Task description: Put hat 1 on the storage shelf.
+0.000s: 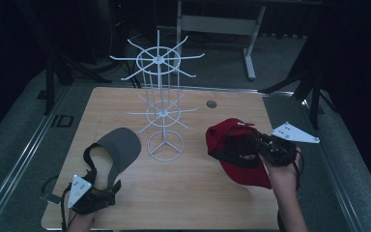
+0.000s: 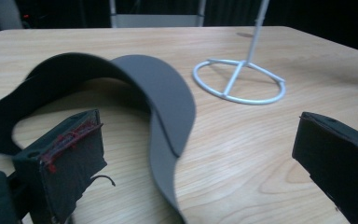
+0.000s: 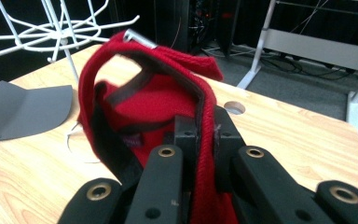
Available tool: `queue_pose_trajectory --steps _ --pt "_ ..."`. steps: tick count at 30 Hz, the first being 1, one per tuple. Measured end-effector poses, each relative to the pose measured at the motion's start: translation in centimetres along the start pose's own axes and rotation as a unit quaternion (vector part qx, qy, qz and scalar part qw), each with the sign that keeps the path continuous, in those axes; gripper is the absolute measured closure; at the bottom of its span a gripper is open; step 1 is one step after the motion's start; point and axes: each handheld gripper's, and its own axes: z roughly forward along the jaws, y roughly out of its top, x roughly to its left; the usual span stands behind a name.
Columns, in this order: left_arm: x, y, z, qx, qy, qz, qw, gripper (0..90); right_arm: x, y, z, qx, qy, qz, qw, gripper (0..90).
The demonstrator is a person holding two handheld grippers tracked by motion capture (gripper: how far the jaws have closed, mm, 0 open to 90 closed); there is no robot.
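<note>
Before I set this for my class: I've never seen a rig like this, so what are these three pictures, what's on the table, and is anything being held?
A person sits at a wooden table with a hand-held tool in each hand; each tool ends in two black jaws. The high view looks down from above. The other two views come from cameras riding on the tools. On the table stand a white wire rack with hooks and a grey visor. The left gripper has its jaws open, with the visor between them but not pinched. The right gripper has its jaws shut on the edge of a red cap, lifted off the table.
</note>
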Motion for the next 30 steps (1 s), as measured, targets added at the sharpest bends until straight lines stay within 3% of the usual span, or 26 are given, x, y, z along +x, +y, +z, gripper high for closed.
queue_pose_trajectory --steps 5,8,9,12,16,18,20,23,26,30 --pt "-1.0 0.6 0.1 0.000 -0.026 0.026 0.9993 2.4 -0.3 0.5 -0.5 -0.005 -0.003 0.002 1.0000 84.4" --pt "-1.3 1.4 0.0 -0.010 -0.076 0.009 0.9970 2.4 -0.4 0.5 -0.8 -0.009 0.001 0.007 0.9999 84.4" --pt "-1.3 1.8 0.0 -0.020 -0.107 -0.003 0.9941 3.1 -0.4 0.6 -0.9 -0.010 0.001 0.009 0.9999 84.3" --pt "-1.4 2.8 -0.1 -0.027 -0.139 -0.015 0.9898 4.1 -0.2 0.7 -1.1 -0.013 0.008 0.012 0.9998 84.4" --pt "-1.9 4.3 -0.4 -0.031 -0.170 -0.004 0.9850 4.5 0.1 1.1 -1.5 -0.017 0.017 0.014 0.9996 84.3" --pt "-2.1 5.0 -0.5 -0.040 -0.189 -0.002 0.9811 5.0 0.4 1.4 -1.7 -0.019 0.020 0.010 0.9996 84.4" --pt "-2.5 5.8 -0.7 -0.064 -0.205 -0.001 0.9767 5.0 0.5 1.7 -1.9 -0.023 0.024 0.011 0.9994 84.3" --pt "-2.9 7.2 -0.8 -0.079 -0.221 -0.002 0.9720 5.1 0.8 2.1 -2.2 -0.026 0.027 0.006 0.9993 84.3" --pt "-3.4 8.4 -0.6 -0.079 -0.236 0.002 0.9684 5.7 1.1 2.4 -2.5 -0.028 0.034 0.003 0.9990 84.3" --pt "-3.9 9.7 0.4 -0.064 -0.278 -0.005 0.9584 7.7 1.3 2.6 -2.6 -0.031 0.045 0.004 0.9985 84.3"
